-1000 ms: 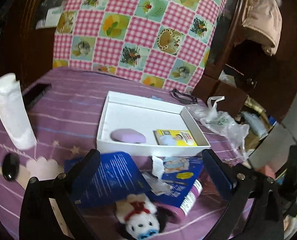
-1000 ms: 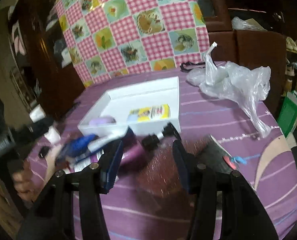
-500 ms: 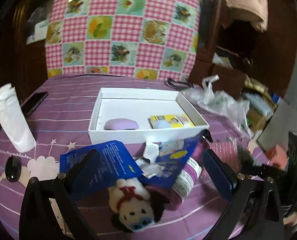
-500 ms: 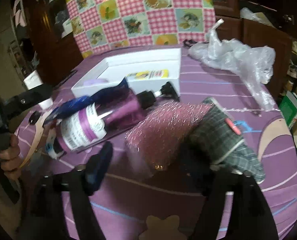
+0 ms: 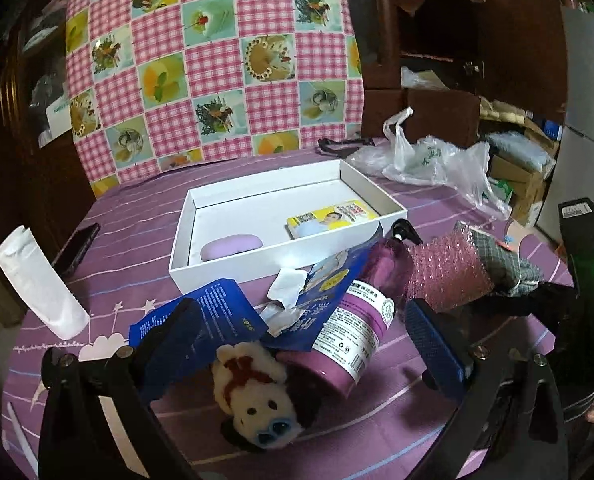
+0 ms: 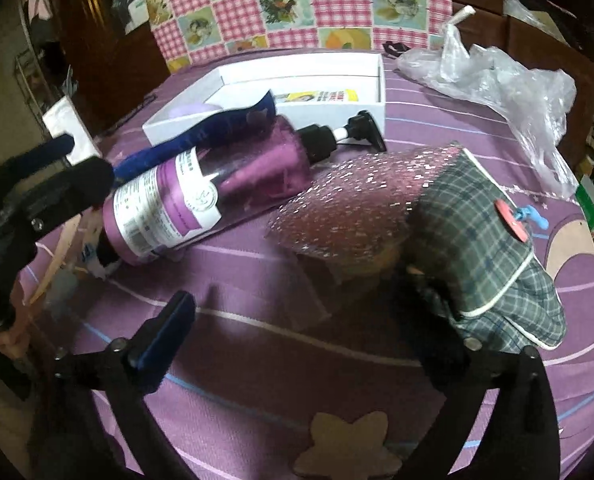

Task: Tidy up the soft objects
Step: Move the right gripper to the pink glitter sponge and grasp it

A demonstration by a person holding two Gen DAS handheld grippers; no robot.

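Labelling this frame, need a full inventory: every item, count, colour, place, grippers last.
box: 1, white, open, table centre
soap: 1, lilac, in box, left end
packet: 1, yellow, in box, right end
bottle: 1, purple pump bottle, lying in front of box
pouch: 1, blue, torn, partly over bottle
plush: 1, white with red bow, front edge
sponge: 1, pink glittery, right of bottle
cloth: 1, grey plaid, against sponge
bag: 1, clear plastic, behind box
roll: 1, white, table left
phone: 1, black, behind roll
left gripper: open, over plush
right gripper: jaws just opened, sponge and cloth ahead
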